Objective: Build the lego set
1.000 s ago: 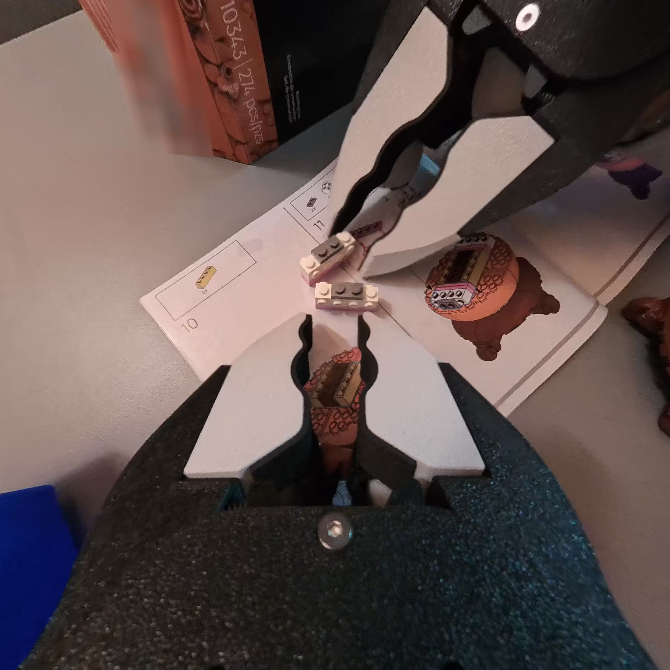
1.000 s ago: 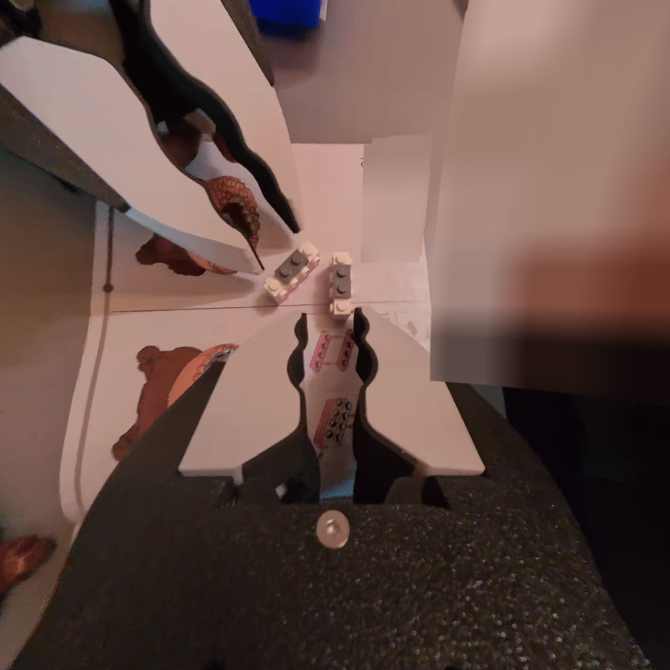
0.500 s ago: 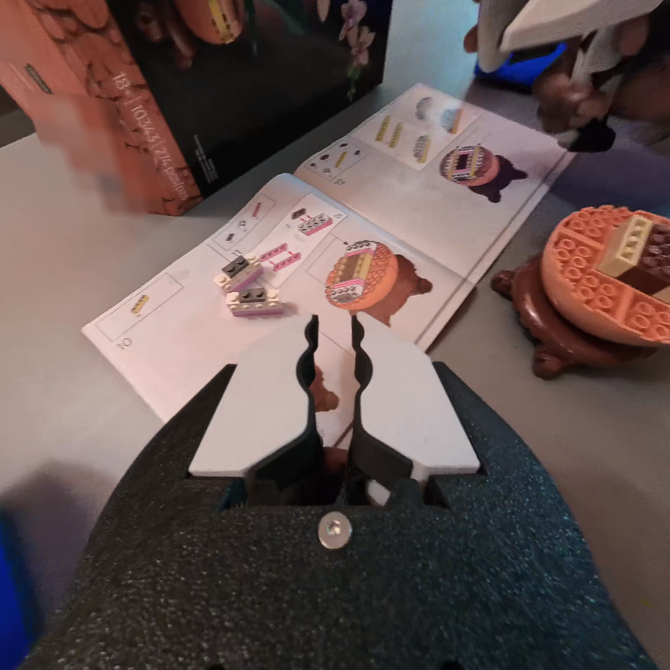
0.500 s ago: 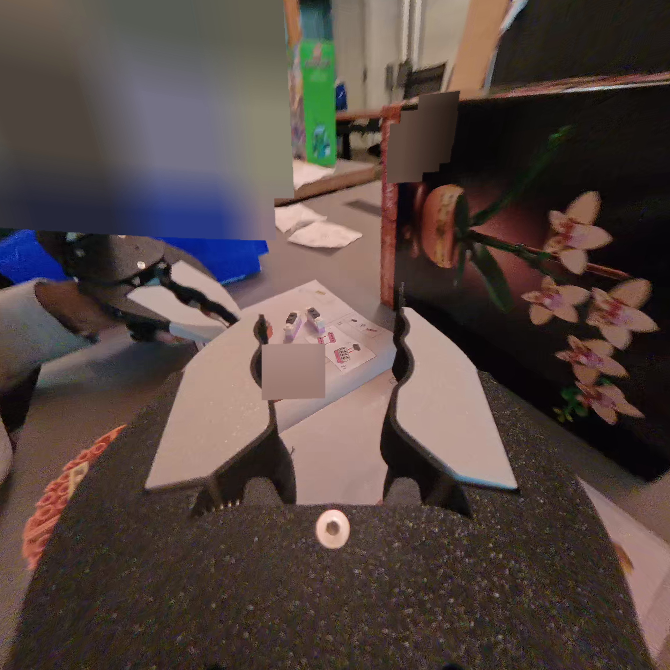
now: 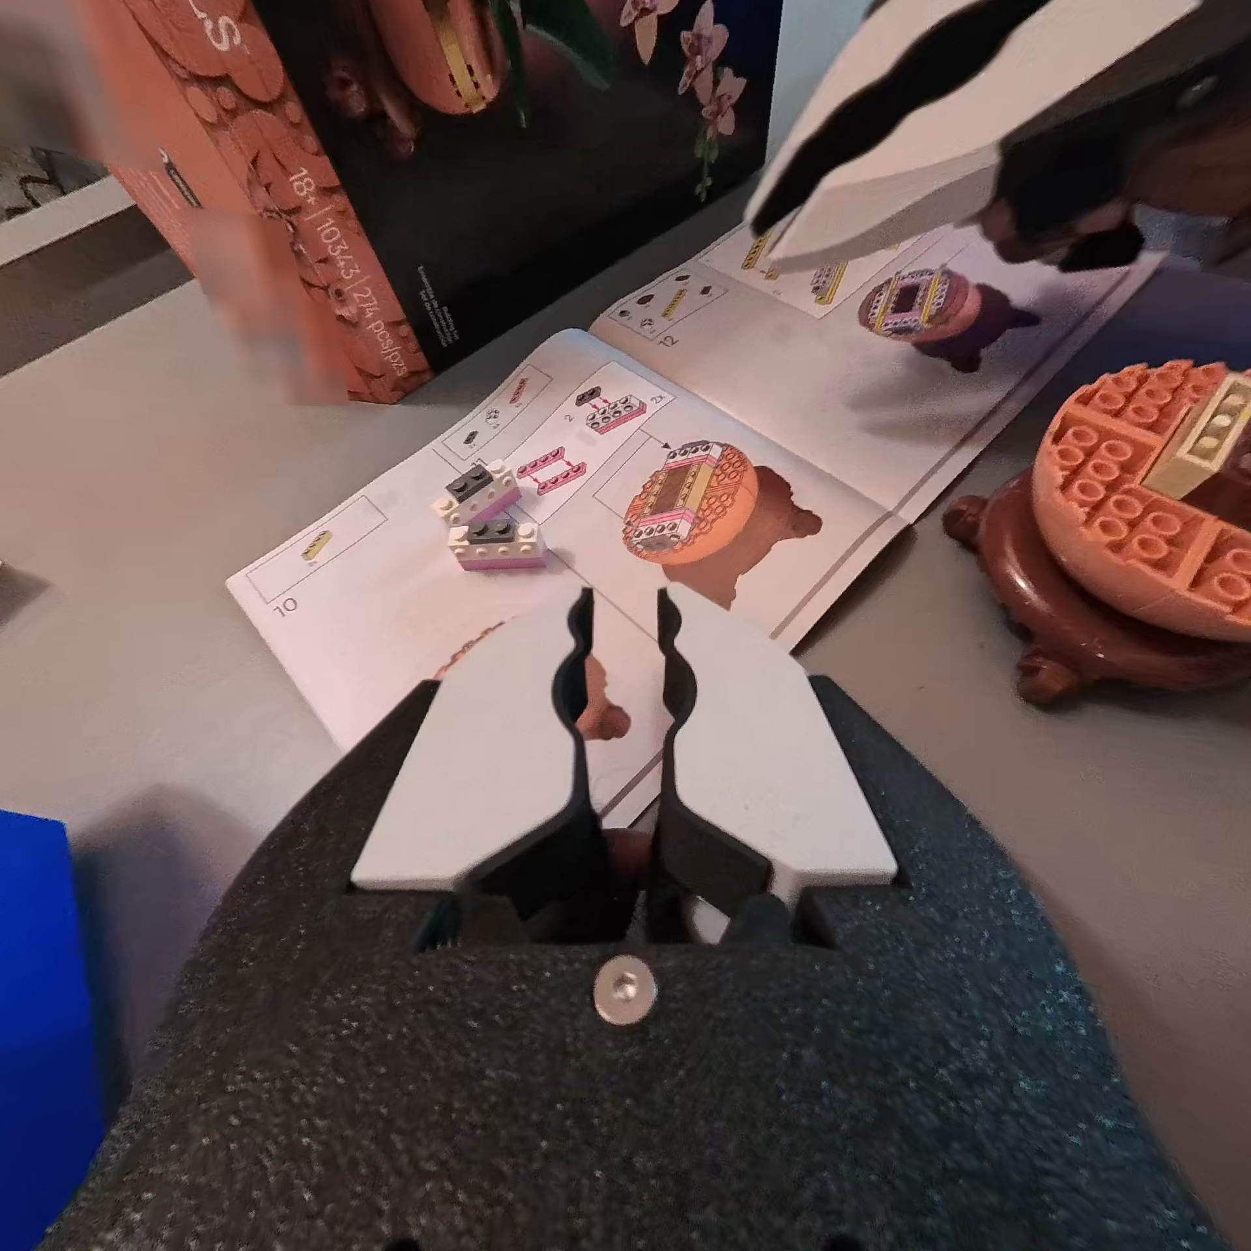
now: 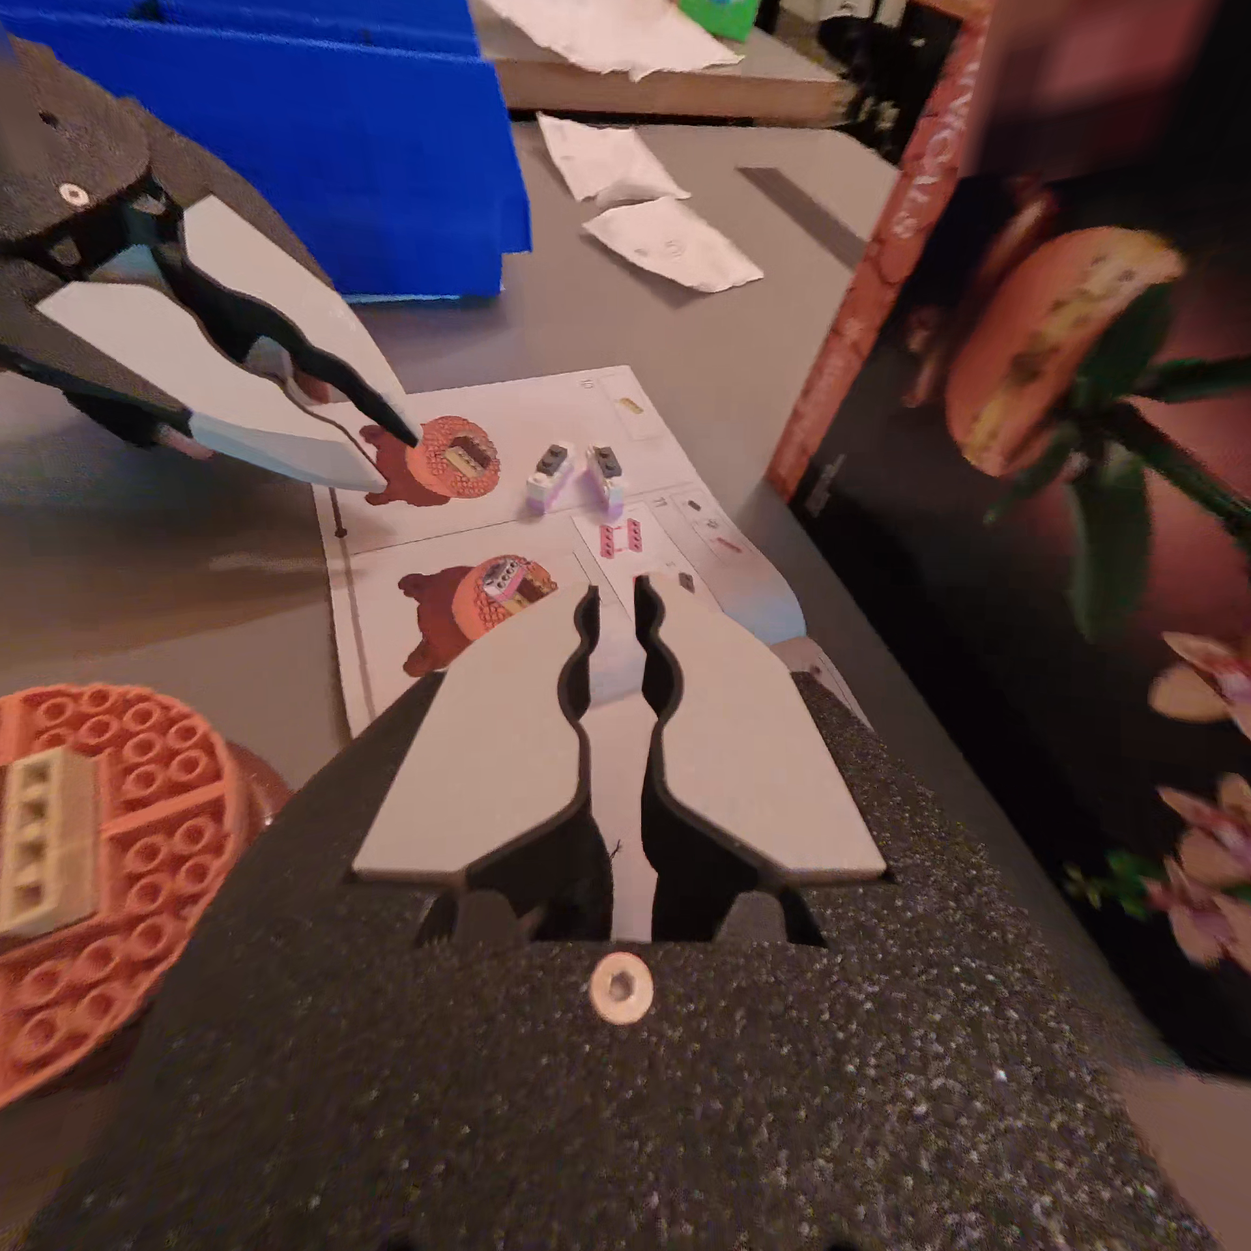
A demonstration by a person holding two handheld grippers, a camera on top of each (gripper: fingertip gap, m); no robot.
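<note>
Both hand-held grippers pulled back off the two brick stacks [image 5: 493,522].
Left hand-held gripper [image 5: 625,596] and right hand-held gripper [image 6: 616,587] slightly spread, empty (pot base [image 5: 1144,541] at 2 o'clock awaits stacks).

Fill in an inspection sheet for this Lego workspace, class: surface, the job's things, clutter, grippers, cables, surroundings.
Surface: grey table, instruction booklet lying open on it.
Job's things: two small brick assemblies on the booklet; round orange pot base beside it; set box standing behind.
Clutter: torn paper bags; blue bin.
Grippers: left hand-held gripper and right hand-held gripper both slightly open, empty.
Cables: nothing seen.
Surroundings: another table behind, blurred.
</note>
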